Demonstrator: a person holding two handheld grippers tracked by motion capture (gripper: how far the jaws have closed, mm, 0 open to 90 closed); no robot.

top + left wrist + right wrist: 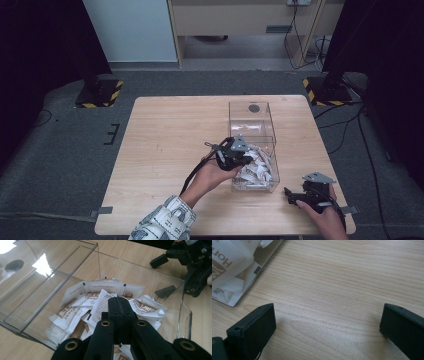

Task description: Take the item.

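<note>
Plainly the risk sits at the left gripper (119, 302), whose jaws are pressed together with no gap between them, down inside the clear box (239, 111) among the white and brown sachets (75, 311). Whether a sachet is actually caught between the tips cannot be told: the jaw ends rest against the pile and hide any pinch. If the grip is empty or holds only a corner, a lift would likely bring up nothing, or drop a sachet back onto the heap; if several thin packets are nipped at once, more than one could come out. The gripper body also lies close to the box's near wall, so a careless pull could drag the light box across the table (165, 130). The box stands right of the table's middle, its sachet-filled end nearest the person. The right gripper (327, 322) rests near the table's front right corner, jaws spread wide and empty over bare wood, just beside the box's corner.
</note>
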